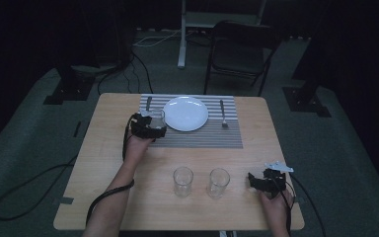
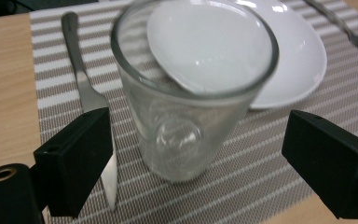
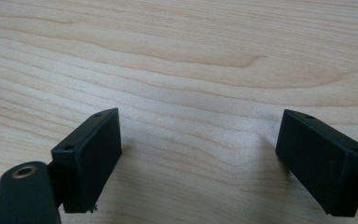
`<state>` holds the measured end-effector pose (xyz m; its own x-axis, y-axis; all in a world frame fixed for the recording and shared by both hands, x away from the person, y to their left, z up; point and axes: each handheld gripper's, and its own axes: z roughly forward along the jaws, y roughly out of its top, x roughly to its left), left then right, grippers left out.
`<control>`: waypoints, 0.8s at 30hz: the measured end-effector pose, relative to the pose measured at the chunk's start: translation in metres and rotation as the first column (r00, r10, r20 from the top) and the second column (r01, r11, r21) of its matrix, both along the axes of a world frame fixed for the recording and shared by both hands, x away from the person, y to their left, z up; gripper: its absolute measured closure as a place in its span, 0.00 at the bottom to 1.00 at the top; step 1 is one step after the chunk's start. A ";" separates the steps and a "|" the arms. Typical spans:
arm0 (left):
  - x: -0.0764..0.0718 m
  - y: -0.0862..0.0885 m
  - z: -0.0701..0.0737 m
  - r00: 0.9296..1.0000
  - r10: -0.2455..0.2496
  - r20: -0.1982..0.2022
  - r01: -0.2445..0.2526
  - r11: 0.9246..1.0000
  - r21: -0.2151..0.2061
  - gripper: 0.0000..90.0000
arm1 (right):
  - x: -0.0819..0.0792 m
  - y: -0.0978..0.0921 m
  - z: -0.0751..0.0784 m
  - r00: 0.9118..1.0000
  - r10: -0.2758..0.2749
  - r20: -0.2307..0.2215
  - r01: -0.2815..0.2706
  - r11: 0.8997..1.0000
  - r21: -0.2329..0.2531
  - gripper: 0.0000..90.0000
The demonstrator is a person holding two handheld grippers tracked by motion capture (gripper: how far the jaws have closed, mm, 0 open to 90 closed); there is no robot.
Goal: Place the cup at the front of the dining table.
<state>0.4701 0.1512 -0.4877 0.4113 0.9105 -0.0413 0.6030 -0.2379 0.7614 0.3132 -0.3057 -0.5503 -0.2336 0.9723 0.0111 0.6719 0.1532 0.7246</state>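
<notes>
A clear drinking glass (image 2: 191, 93) stands upright on the striped placemat (image 2: 242, 186), just left of the white plate (image 2: 298, 56). My left gripper (image 2: 200, 158) is open, with one jaw on each side of the glass and a gap at both. In the high view that gripper (image 1: 150, 123) sits at the mat's left part with the glass (image 1: 158, 117) at its tip. A knife (image 2: 81, 79) lies to the left of the glass. My right gripper (image 3: 200, 163) is open over bare wood, at the table's front right (image 1: 264, 178).
Two more empty glasses (image 1: 183, 181) (image 1: 218, 182) stand side by side near the front edge of the wooden table (image 1: 103, 163). A fork (image 1: 223, 114) lies right of the plate (image 1: 186, 113). A dark chair (image 1: 242, 49) stands beyond the table.
</notes>
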 end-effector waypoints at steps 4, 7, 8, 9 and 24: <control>-0.006 0.002 0.000 1.000 -0.017 -0.003 0.017 1.000 0.004 0.04 | 0.000 0.000 0.000 1.000 0.000 0.000 0.000 1.000 0.000 0.15; -0.012 0.003 -0.005 0.999 -0.052 -0.018 0.052 0.998 0.029 0.00 | 0.000 0.000 0.000 1.000 0.000 0.000 0.000 1.000 0.000 0.15; -0.014 0.004 -0.007 0.999 -0.050 -0.003 0.050 0.997 0.052 0.00 | 0.000 0.000 0.000 1.000 0.000 0.000 0.000 1.000 0.000 0.15; -0.017 0.005 -0.008 0.998 -0.057 0.000 0.057 0.997 0.045 0.00 | 0.000 0.000 0.000 1.000 -0.001 0.000 0.001 1.000 0.001 0.15; -0.053 0.028 -0.010 0.993 -0.116 -0.015 0.117 0.990 0.084 0.00 | 0.000 0.000 0.000 1.000 0.000 0.000 0.000 1.000 0.001 0.15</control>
